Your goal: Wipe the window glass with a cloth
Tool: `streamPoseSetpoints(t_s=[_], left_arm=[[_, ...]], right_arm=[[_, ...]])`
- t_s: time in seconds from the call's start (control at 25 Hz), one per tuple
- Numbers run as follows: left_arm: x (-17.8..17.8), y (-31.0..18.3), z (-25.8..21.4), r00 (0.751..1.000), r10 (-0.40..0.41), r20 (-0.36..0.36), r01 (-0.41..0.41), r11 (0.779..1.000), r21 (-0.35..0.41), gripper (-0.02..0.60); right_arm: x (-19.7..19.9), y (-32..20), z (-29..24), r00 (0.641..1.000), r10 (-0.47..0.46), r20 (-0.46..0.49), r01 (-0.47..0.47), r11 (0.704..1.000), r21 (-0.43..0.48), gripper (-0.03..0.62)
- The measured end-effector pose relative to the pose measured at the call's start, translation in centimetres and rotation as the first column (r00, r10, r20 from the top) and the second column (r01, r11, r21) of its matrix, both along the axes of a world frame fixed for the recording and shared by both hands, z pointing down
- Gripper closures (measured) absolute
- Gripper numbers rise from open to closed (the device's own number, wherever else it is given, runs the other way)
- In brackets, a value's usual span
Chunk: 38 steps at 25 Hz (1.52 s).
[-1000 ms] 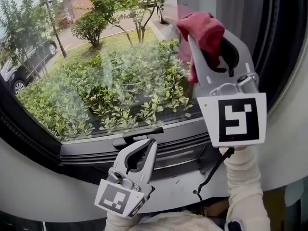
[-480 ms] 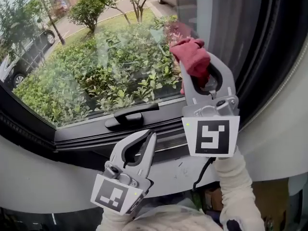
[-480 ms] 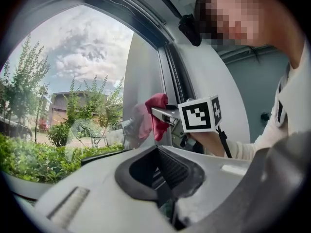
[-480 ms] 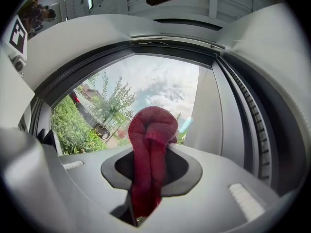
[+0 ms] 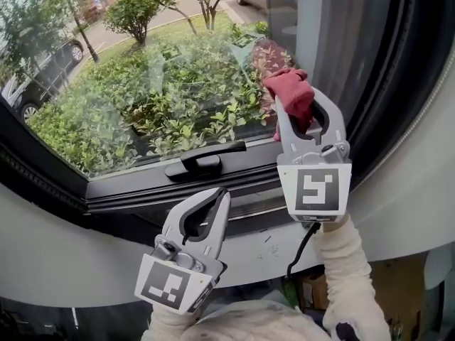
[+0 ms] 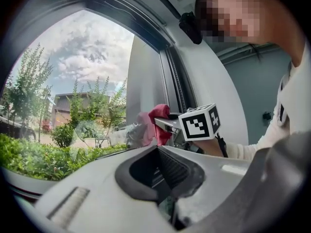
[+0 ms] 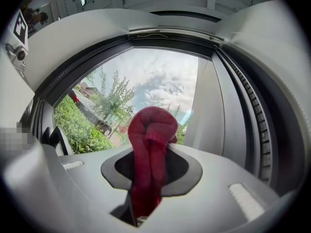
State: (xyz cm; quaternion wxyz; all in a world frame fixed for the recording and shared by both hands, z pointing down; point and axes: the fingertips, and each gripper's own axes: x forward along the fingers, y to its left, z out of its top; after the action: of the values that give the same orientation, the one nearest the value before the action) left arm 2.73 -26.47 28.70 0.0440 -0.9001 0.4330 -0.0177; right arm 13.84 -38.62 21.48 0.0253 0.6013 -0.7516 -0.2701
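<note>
Red cloth point(image 5: 288, 87), bunched into a soft wad, sits clamped between the closed jaws of the right gripper point(image 5: 293, 104), with its bulge at the lower right corner of the window glass point(image 5: 142, 84); contact likely, not certain. Judged light, limp and compressible, so best pinched mid-fold with a pad protruding. Left gripper point(image 5: 222, 196) hangs low before the frame, jaws together, empty. Right gripper view shows the cloth's tail running down through the jaws; only the head view shows the whole window handle point(image 5: 202, 163).
</note>
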Motion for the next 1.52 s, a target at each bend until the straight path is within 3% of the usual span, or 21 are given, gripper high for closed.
streamPoseSetpoints(t_s=[0.16,0.36,0.48,0.76,1.12,1.52], left_arm=[[-1.5,1.1,-1.0,1.0,-0.021,-0.02,0.022,1.0,0.014,0.58],[-3.8,2.5,-2.1,0.998,-0.039,-0.05,0.041,0.999,0.034,0.581],[-4.8,3.6,-2.5,0.997,-0.044,-0.063,0.047,0.998,0.047,0.58],[-7.2,6.1,-2.4,0.996,-0.041,-0.079,0.045,0.998,0.046,0.58],[-9.5,8.8,-2.0,0.995,-0.023,-0.095,0.027,0.999,0.036,0.58],[-10.9,11.3,-2.8,0.995,-0.007,-0.102,0.013,0.998,0.061,0.58]], right_arm=[[-0.7,0.6,0.3,0.999,-0.032,-0.008,0.031,0.998,-0.063,0.476],[-5.4,4.2,0.0,0.981,-0.196,0.005,0.196,0.976,-0.092,0.476],[-8.6,7.7,-0.4,0.938,-0.34,0.062,0.345,0.935,-0.089,0.476],[-12.6,15.3,1.8,0.839,-0.519,0.166,0.541,0.83,-0.135,0.474],[-15.4,20.9,6.1,0.781,-0.569,0.258,0.618,0.762,-0.193,0.474],[-17.8,23.8,5.4,0.734,-0.601,0.315,0.666,0.727,-0.165,0.476]])
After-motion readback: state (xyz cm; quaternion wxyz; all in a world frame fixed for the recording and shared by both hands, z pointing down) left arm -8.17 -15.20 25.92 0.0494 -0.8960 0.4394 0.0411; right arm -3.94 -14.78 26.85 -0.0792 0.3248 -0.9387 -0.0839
